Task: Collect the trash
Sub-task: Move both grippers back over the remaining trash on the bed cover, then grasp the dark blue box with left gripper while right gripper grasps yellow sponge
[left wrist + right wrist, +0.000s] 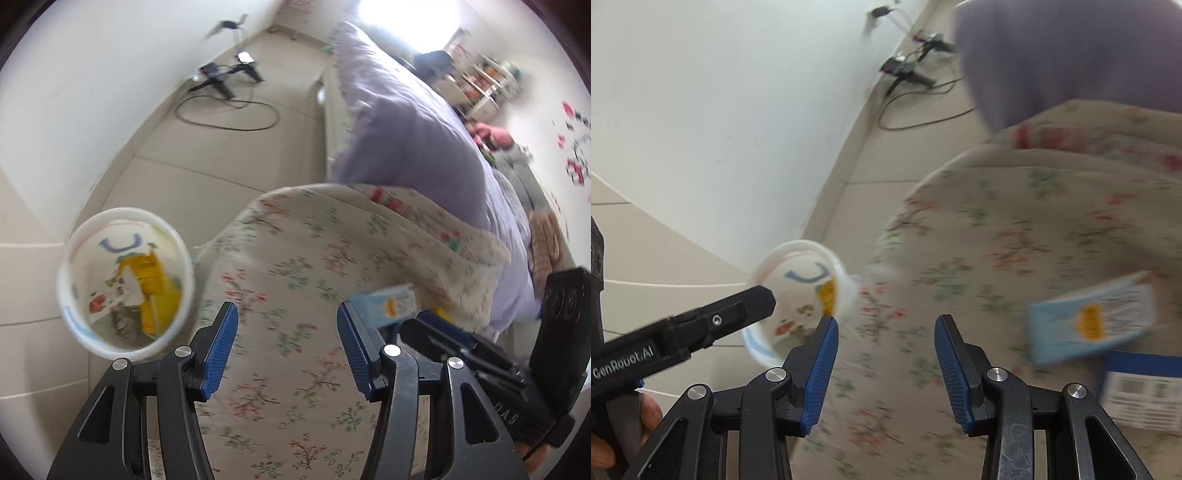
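Right gripper point(886, 332) fingers spread, empty, over floral bedspread point(1015, 240). Left gripper point(288, 321) likewise spread; body reads "GenRobot.AI". Blue carton point(1093, 317) on bed. White bin point(125, 284) on floor beside bed holds yellow wrappers.

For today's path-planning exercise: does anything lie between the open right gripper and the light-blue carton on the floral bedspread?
Nothing visible does. The right gripper is open and empty; only bare floral bedspread lies between it and the light-blue carton to its right.

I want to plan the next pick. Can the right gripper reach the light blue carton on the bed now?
Probably yes. The right gripper is open and empty, and the light blue carton lies uncovered on the floral bedspread, just right of its fingers.
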`<state>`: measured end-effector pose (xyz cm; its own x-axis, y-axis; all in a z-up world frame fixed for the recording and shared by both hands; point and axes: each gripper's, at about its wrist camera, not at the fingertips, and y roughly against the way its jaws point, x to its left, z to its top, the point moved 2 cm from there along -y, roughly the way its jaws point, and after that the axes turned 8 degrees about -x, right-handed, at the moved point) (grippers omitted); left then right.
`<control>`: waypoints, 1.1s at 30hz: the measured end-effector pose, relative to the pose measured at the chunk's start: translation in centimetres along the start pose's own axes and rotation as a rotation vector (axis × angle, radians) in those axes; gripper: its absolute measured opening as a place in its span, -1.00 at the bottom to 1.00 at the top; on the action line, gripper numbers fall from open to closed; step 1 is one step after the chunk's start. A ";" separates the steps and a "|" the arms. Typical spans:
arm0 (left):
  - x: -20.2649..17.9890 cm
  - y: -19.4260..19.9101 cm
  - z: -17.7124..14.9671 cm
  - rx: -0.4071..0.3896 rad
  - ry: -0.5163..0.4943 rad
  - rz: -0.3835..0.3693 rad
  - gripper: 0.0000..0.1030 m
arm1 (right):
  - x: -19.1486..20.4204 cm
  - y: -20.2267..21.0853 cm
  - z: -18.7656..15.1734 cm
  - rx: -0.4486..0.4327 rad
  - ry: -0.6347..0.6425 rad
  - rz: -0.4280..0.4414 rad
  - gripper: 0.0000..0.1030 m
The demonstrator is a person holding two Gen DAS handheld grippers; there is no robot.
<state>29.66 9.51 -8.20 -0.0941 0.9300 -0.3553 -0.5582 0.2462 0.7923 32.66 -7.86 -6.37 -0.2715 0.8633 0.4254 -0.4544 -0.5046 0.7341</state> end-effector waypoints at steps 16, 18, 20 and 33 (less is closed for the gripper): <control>-15.1 -5.3 -7.1 0.040 -0.601 -0.023 0.14 | -15.5 12.4 -2.0 -0.069 -0.191 -0.202 0.02; -15.8 -6.4 -7.7 0.055 -0.633 -0.022 0.14 | -17.6 12.8 -2.5 -0.064 -0.258 -0.184 0.02; -16.7 -7.4 -8.4 0.074 -0.665 -0.035 0.14 | -19.3 12.8 -3.1 -0.037 -0.299 -0.206 0.02; -22.4 -13.0 -15.2 0.102 -1.047 0.074 0.14 | -24.3 9.0 -5.4 0.111 -0.425 -0.256 0.02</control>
<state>26.51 -18.67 -18.06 0.6607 0.7030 0.2632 -0.5039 0.1555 0.8497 30.55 -33.36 -12.96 0.2162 0.8972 0.3851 -0.3620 -0.2926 0.8851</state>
